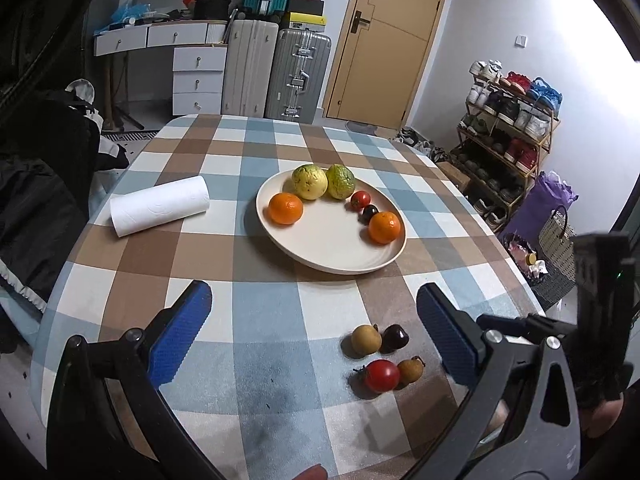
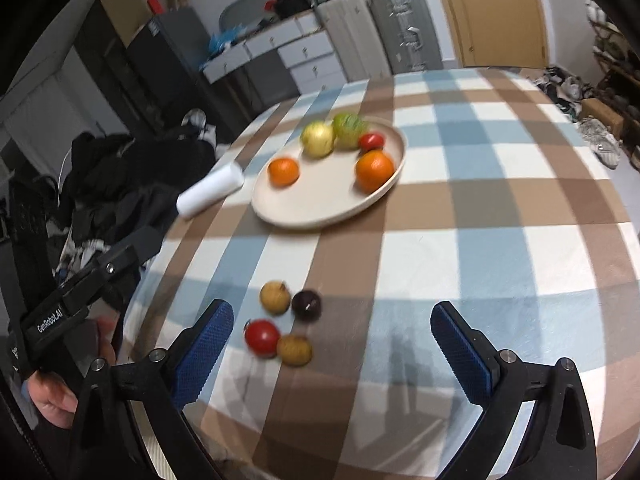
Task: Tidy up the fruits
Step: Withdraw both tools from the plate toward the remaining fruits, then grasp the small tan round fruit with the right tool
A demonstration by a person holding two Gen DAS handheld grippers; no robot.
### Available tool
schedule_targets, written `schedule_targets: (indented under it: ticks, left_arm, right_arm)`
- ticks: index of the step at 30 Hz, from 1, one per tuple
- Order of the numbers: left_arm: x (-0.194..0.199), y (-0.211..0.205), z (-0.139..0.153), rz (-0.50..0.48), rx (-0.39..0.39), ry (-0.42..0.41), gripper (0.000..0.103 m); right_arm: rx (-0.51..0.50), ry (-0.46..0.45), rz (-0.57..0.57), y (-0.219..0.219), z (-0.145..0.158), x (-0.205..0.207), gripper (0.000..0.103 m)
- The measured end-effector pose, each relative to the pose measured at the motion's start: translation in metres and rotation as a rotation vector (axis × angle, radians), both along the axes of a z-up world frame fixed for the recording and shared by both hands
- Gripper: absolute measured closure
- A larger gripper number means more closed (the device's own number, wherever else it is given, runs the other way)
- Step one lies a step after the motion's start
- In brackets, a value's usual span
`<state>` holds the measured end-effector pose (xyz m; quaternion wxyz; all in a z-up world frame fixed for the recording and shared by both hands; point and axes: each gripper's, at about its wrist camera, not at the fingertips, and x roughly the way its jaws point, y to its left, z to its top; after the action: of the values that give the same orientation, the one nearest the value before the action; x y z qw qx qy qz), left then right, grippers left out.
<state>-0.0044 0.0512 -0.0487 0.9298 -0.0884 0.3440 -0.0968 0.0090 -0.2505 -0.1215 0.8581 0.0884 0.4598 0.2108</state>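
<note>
Your sorting looks partly done: the plate [image 1: 320, 256] on the checked desk [image 1: 260, 312] already carries two oranges, one at its left [image 1: 285, 208] and one at its right [image 1: 384, 227], two yellow-green fruits [image 1: 309, 181] side by side at the back, a small red tomato [image 1: 360, 199] and a small dark fruit [image 1: 369, 212] just beside it. Four small pieces are left off the plate, bunched together on the cloth near your edge of the desk: a brown fruit [image 1: 366, 340], a dark cherry-like fruit [image 1: 395, 337], a red tomato [image 1: 381, 375] and a second brown fruit [image 1: 411, 370]. A roll of paper towel [image 1: 160, 205] lies left of the plate, apart from it. Both pairs of tongs stand wide apart and hold nothing. Your left tongs [image 1: 314, 332] have the cluster between their pads, nearer the right pad and a little ahead. Your right tongs [image 2: 332, 344] see the same four pieces just ahead of their left pad, the tomato closest to it. The plate lies well beyond both.
</note>
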Motion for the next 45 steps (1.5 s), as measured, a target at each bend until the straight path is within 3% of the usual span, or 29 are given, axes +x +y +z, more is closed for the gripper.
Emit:
schedule_targets:
  ticks: [5, 13, 20, 32, 34, 45]
  left_arm:
    - [0.005, 0.004, -0.001, 0.0, -0.029, 0.016, 0.001]
    - [0.01, 0.014, -0.004, 0.008, -0.086, 0.042, 0.001]
    - [0.012, 0.016, -0.005, 0.007, -0.1, 0.048, 0.001]
    - [0.012, 0.013, -0.012, 0.004, -0.102, 0.07, 0.001]
    - [0.012, 0.012, -0.014, 0.005, -0.102, 0.076, 0.001]
    - [0.019, 0.007, -0.025, -0.013, -0.089, 0.135, 0.001]
  right_arm:
    - [-0.058, 0.038, 0.048, 0.013, -0.013, 0.0, 0.005]
    - [-0.088, 0.09, 0.122, 0.026, -0.027, -0.002, 0.03]
    - [-0.15, 0.083, 0.18, 0.042, -0.033, -0.006, 0.051]
    - [-0.157, 0.058, 0.208, 0.049, -0.034, -0.006, 0.068]
    - [-0.15, 0.061, 0.212, 0.05, -0.034, -0.006, 0.075]
    - [-0.151, 0.032, 0.166, 0.04, -0.026, -0.005, 0.077]
